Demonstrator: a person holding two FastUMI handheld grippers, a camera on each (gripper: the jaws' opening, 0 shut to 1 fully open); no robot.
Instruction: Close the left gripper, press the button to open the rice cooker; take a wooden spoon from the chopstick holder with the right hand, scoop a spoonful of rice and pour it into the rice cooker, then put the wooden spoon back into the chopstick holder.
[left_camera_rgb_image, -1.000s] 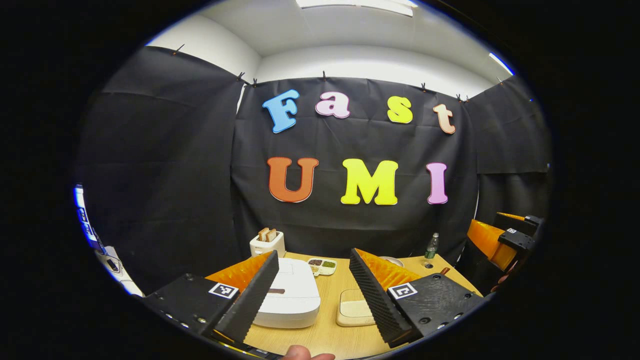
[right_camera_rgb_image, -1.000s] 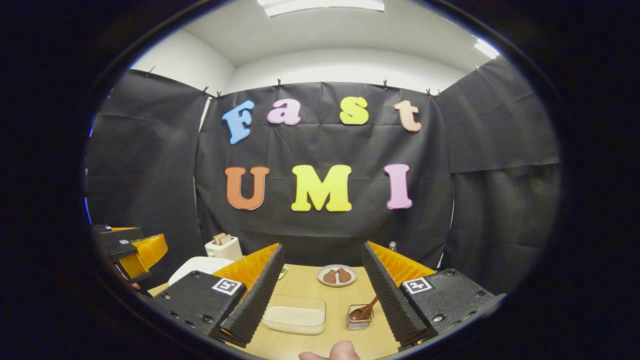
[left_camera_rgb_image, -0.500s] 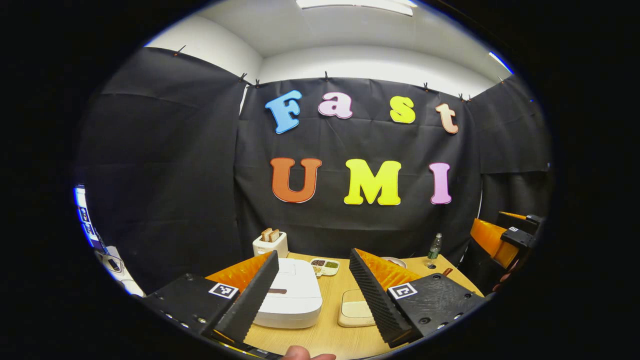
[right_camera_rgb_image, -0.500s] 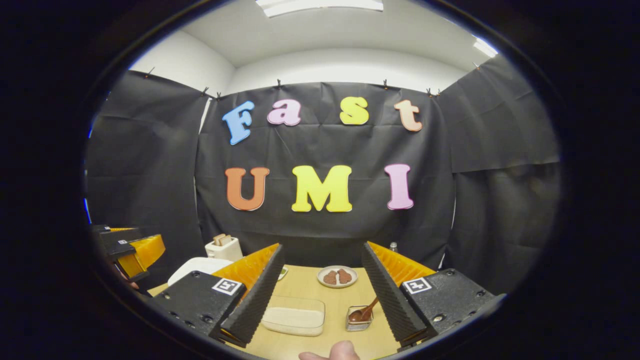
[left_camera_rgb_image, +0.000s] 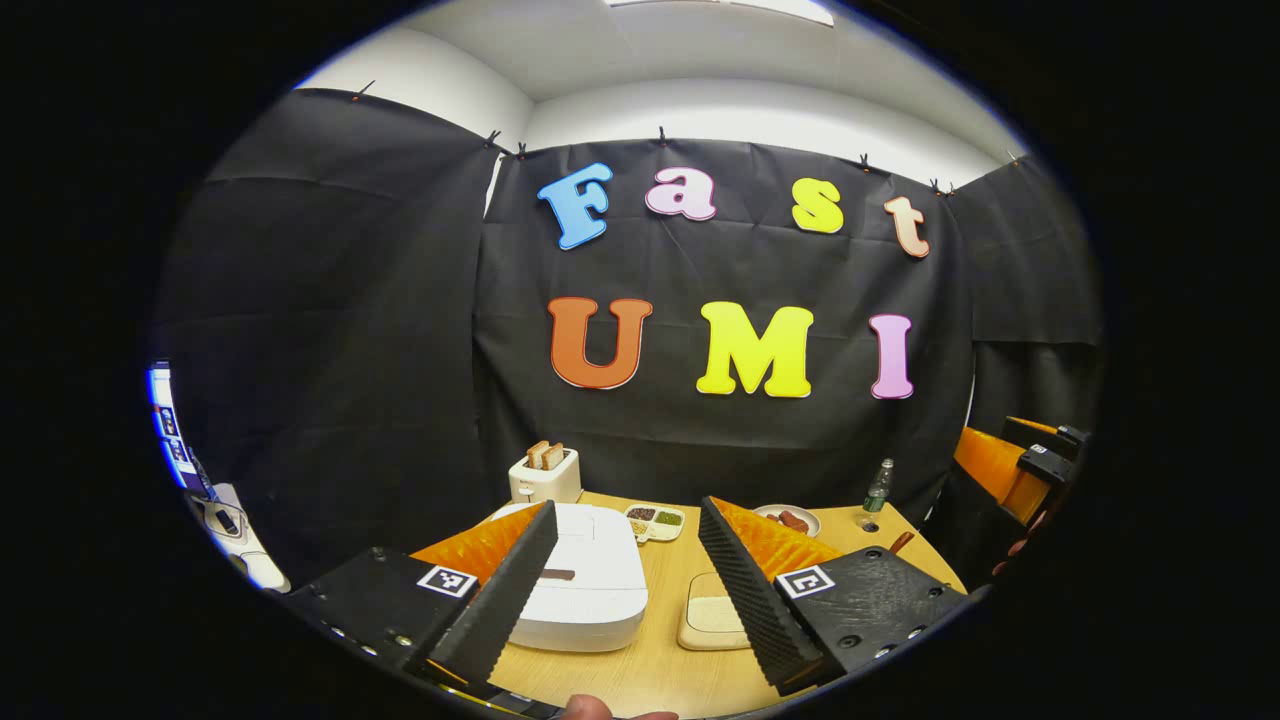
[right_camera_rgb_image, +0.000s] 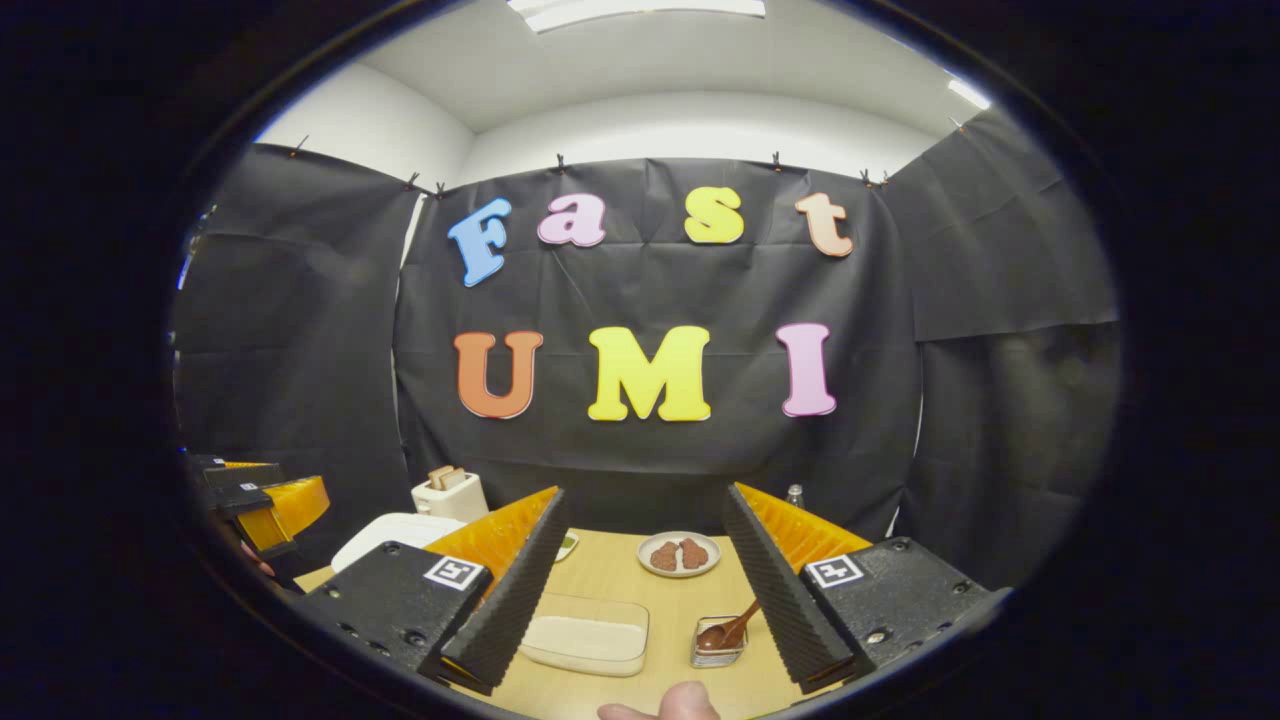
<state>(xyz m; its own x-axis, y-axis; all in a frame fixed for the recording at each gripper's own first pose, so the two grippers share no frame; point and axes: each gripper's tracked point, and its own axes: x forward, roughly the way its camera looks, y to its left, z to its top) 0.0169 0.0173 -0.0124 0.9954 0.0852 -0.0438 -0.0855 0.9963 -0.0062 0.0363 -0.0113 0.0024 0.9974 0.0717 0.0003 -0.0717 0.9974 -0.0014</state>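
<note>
Rice cooker (left_camera_rgb_image: 585, 585) lid down beside toaster (left_camera_rgb_image: 544, 478); both claws (left_camera_rgb_image: 625, 590) (right_camera_rgb_image: 640, 590) spread, empty.

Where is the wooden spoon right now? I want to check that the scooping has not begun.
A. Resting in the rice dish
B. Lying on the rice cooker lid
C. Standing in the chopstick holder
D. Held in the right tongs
C: the wooden spoon stands in the chopstick holder, ahead of the open right tongs.
</note>
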